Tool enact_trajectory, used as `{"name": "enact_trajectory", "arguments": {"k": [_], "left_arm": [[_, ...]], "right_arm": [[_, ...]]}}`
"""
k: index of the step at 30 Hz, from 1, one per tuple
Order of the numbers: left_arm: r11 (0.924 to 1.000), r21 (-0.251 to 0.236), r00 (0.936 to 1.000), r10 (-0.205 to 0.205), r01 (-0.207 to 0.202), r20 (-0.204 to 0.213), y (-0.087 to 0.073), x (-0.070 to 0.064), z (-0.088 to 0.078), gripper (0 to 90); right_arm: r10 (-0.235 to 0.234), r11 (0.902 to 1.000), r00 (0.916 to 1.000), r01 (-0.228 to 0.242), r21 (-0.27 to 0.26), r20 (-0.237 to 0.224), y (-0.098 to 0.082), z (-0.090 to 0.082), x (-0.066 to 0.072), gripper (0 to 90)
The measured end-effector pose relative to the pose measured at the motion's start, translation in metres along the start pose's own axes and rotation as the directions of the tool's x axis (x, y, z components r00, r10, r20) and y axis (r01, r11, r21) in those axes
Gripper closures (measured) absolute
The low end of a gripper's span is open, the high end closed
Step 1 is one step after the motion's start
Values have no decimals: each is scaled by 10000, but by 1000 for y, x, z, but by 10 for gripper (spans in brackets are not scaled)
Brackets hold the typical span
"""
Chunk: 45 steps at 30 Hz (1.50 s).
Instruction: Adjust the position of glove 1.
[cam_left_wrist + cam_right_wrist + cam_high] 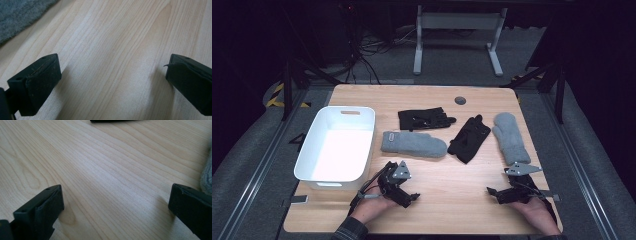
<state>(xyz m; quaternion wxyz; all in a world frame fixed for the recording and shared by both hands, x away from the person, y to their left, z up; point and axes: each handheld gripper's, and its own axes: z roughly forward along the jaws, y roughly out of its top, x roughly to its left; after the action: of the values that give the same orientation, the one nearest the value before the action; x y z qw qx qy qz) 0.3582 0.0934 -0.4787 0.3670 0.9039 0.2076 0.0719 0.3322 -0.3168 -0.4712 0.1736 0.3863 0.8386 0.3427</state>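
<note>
The worktop (pixel 437 210) is cut off at its near edge, where the hands enter. A white bin (pixel 337 145) sits at the left. Across the middle lie a grey mitten (pixel 412 144), two black gloves (pixel 424 119) (pixel 468 138), and a second grey mitten (pixel 510 137) near the right edge. Left tongs (pixel 409 197) and right tongs (pixel 493 193) rest spread and empty on open near wood. The left gripper view catches a grey mitten corner (pixel 20 15); the right gripper view a grey sliver (pixel 207 180), hard to make out.

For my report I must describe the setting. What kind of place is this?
Probably a lab or recording workspace, not a home: a wooden table stands on grey carpet between floor rails, with hazard tape, loose cables and dark curtains around it.
</note>
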Motion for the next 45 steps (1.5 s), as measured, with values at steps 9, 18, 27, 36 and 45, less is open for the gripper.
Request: {"name": "enact_trajectory", "arguments": {"k": [9,18,27,36,45], "left_arm": [[9998,-125,9998,-142,140,-139,4,0,-4,212],[9999,-130,9998,-111,109,-162,3,1,-5,278],[9996,139,9991,-254,259,-333,9,1,-8,436],[9960,205,9952,-860,870,-458,20,9,-11,691],[9891,-16,9879,-1469,1470,-490,34,15,-18,897]], "right_arm": [[-5,10000,10000,5,-4,-19,0,0,0,5],[-30,10000,10000,30,5,-45,0,0,0,5],[-32,10000,10000,33,4,-46,0,0,0,5],[-22,10000,10000,22,-1,-46,0,0,0,5],[-21,10000,10000,21,-2,-54,0,0,0,5]]}}
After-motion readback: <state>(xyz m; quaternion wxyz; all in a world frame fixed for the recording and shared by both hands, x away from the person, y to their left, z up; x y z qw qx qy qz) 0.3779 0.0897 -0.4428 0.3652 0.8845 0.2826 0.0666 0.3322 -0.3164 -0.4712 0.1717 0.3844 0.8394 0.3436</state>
